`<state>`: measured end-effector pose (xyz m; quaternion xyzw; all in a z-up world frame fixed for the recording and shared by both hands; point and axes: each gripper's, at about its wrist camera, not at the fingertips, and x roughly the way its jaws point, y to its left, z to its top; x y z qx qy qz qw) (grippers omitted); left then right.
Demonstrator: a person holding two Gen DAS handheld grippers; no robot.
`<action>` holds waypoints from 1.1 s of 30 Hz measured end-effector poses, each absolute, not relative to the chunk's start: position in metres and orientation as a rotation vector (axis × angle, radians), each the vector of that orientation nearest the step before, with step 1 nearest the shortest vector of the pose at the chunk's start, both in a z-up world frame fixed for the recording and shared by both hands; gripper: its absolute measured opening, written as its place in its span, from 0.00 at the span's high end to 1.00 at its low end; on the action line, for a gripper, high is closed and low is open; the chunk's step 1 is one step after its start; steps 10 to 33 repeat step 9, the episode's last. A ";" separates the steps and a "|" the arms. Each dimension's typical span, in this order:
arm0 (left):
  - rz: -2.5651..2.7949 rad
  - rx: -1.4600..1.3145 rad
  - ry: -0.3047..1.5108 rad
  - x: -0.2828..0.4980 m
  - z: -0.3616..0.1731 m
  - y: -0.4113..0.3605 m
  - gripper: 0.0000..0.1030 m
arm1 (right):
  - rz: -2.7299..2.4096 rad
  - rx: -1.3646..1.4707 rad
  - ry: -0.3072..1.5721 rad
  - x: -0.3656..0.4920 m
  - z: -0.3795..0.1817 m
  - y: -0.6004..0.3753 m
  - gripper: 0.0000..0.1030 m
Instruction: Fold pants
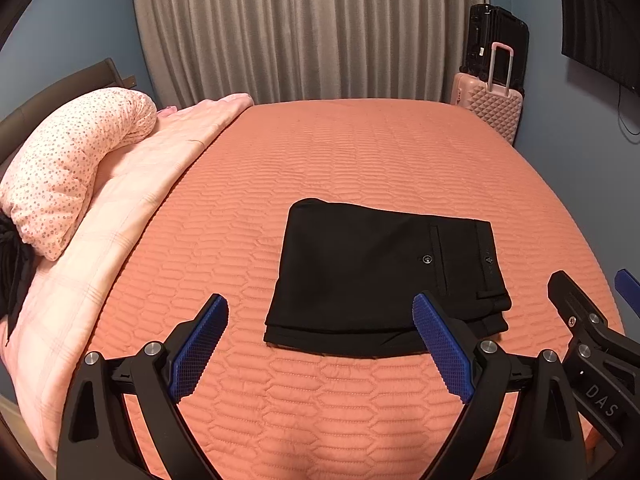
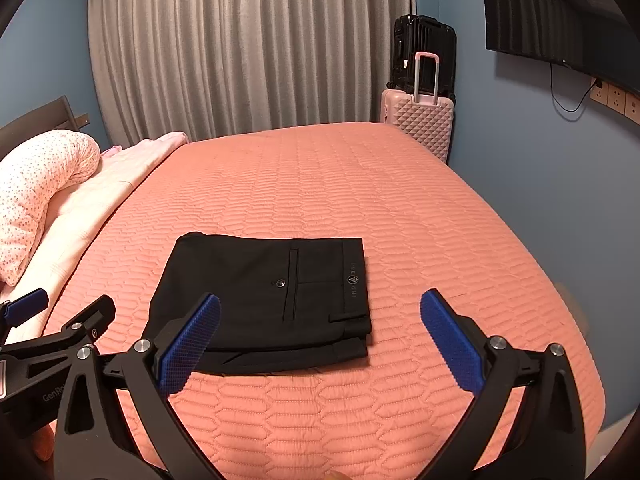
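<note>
**Both claws wide open above folded pants**

Nearest the lens, the left claw stood spread wide, its blue ribbed pads far apart and gripping nothing. It hung over the near part of the bed, and its right finger overlapped the near right corner of the pants in the left wrist view; whether it touched the cloth could not be told. The right claw was just as widely parted and empty, its left pad crossing the near left edge of the pants in its own view, its right pad over bare quilt. Each claw showed at the edge of the other's view, side by side and close.

The pants, black, lay folded into a compact rectangle on the orange quilted cover, near the front edge of the bed. A back pocket with a button and a small logo on the waistband faced up, the waistband to the right. Layered edges showed along the near side.

Further left lay a pale pink blanket and a dotted pillow against the headboard. Beyond the bed's far right corner stood a pink suitcase with a black one behind it. A grey curtain hung across the back wall, and a dark screen was mounted on the right wall.
</note>
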<state>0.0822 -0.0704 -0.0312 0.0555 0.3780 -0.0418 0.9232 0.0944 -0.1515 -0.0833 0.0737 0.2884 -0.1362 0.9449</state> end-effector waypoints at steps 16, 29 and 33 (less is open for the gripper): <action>-0.093 0.164 0.752 0.073 -0.027 -0.081 0.11 | -0.282 0.153 0.583 0.089 -0.082 -0.153 0.04; -0.093 0.164 0.752 0.073 -0.027 -0.081 0.11 | -0.282 0.153 0.583 0.089 -0.082 -0.153 0.04; -0.093 0.164 0.752 0.073 -0.027 -0.081 0.11 | -0.282 0.153 0.583 0.089 -0.082 -0.153 0.04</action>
